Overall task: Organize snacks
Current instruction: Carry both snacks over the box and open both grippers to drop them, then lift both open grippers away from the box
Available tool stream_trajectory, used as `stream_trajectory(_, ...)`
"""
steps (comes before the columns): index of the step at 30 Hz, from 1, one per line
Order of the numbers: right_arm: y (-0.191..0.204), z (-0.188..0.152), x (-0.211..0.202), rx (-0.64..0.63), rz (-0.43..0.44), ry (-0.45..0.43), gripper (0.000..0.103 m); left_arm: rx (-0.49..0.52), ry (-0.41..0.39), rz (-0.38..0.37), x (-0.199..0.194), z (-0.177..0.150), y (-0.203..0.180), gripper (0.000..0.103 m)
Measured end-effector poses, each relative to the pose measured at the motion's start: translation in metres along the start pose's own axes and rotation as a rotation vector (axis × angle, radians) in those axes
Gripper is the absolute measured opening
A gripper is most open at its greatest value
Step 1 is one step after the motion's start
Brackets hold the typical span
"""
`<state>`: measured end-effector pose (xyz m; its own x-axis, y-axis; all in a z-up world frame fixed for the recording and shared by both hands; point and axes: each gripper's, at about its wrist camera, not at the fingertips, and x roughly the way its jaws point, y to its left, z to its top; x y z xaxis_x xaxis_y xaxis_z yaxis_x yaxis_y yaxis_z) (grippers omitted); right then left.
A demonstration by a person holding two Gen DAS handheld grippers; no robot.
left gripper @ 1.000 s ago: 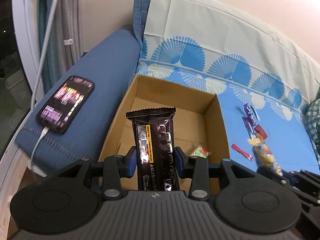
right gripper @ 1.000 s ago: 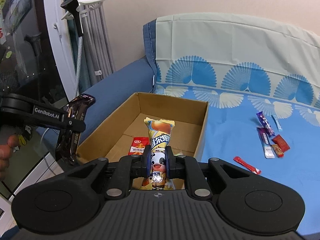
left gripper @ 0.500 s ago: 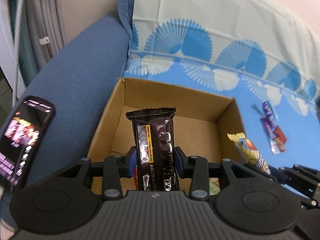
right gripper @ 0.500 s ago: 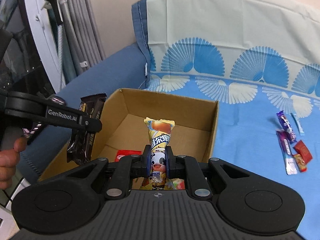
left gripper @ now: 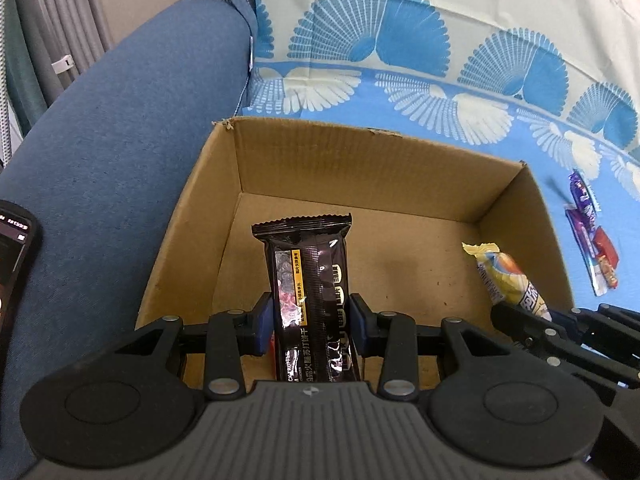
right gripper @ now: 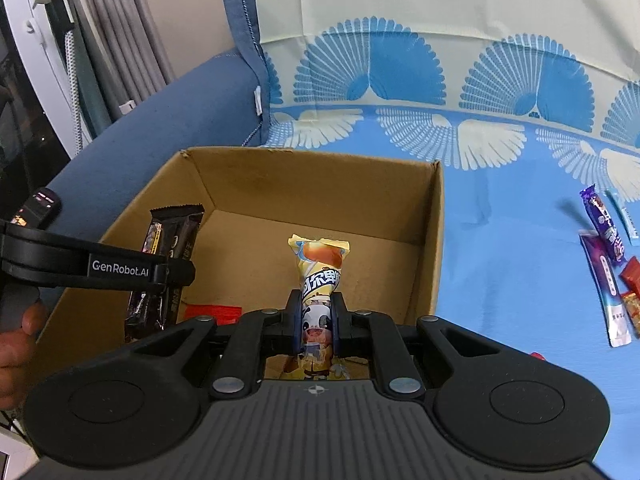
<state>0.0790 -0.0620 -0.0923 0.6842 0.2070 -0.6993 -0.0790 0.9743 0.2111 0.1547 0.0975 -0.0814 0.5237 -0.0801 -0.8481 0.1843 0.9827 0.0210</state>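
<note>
My left gripper point(left gripper: 311, 322) is shut on a black biscuit packet point(left gripper: 308, 280) and holds it upright over the near left part of the open cardboard box point(left gripper: 360, 160). My right gripper point(right gripper: 316, 320) is shut on a yellow snack packet with a panda picture point(right gripper: 319, 276) and holds it over the near right part of the same box point(right gripper: 430, 248). The black packet point(right gripper: 170, 248) and left gripper arm also show in the right wrist view, the yellow packet point(left gripper: 508, 276) in the left wrist view. A red packet point(right gripper: 214, 312) lies on the box floor.
The box sits on a sofa with a blue fan-pattern cover point(right gripper: 500, 240). Several loose snacks, purple sticks point(right gripper: 604, 228) and small red packets point(left gripper: 606, 246), lie on the cover to the right. A blue armrest point(left gripper: 100, 152) with a lit phone point(left gripper: 12, 256) is at the left.
Both grippers have moved forward and down toward the box with their packets held. The box looks larger and closer, and the phone has slid toward the left edge.
</note>
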Motion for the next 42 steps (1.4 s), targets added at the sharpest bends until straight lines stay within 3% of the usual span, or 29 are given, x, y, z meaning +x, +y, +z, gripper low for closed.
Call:
stream_trajectory(5,-0.002,0.003,0.007,0.01,0.005,-0.003,0.016,0.016,0.002,0.019,0.001,0.001,0.0,0.046)
stream_trajectory(6,-0.002,0.004,0.005,0.019,0.006,-0.008,0.018,0.02,-0.004,0.02,-0.002,0.002,0.0,0.065)
stream_trajectory(7,-0.003,0.006,0.003,0.031,0.01,-0.013,0.031,0.022,-0.01,0.019,-0.007,0.002,0.0,0.081)
stream_trajectory(8,-0.004,0.008,-0.001,0.041,0.016,-0.015,0.041,0.018,-0.023,0.02,-0.014,0.002,0.001,0.103)
stream_trajectory(10,-0.005,0.012,-0.012,0.06,0.01,-0.037,0.072,0.005,-0.083,0.072,-0.033,-0.002,0.003,0.103)
stream_trajectory(12,-0.005,0.012,-0.028,0.07,0.001,-0.043,0.083,0.018,-0.066,0.064,-0.046,-0.008,0.004,0.103)
stream_trajectory(15,-0.003,0.0,-0.054,0.095,0.013,-0.024,0.09,-0.005,-0.012,0.061,-0.064,-0.027,0.007,0.103)
stream_trajectory(20,0.019,-0.038,-0.105,0.061,0.025,0.003,0.092,-0.01,0.031,0.069,-0.108,-0.072,0.005,0.103)
stream_trajectory(28,0.062,-0.084,-0.191,-0.021,0.013,-0.067,0.098,-0.005,0.015,0.096,-0.169,-0.141,0.004,0.103)
stream_trajectory(42,0.088,-0.136,-0.264,-0.137,-0.015,-0.164,0.101,-0.027,-0.073,0.129,-0.235,-0.2,-0.001,0.103)
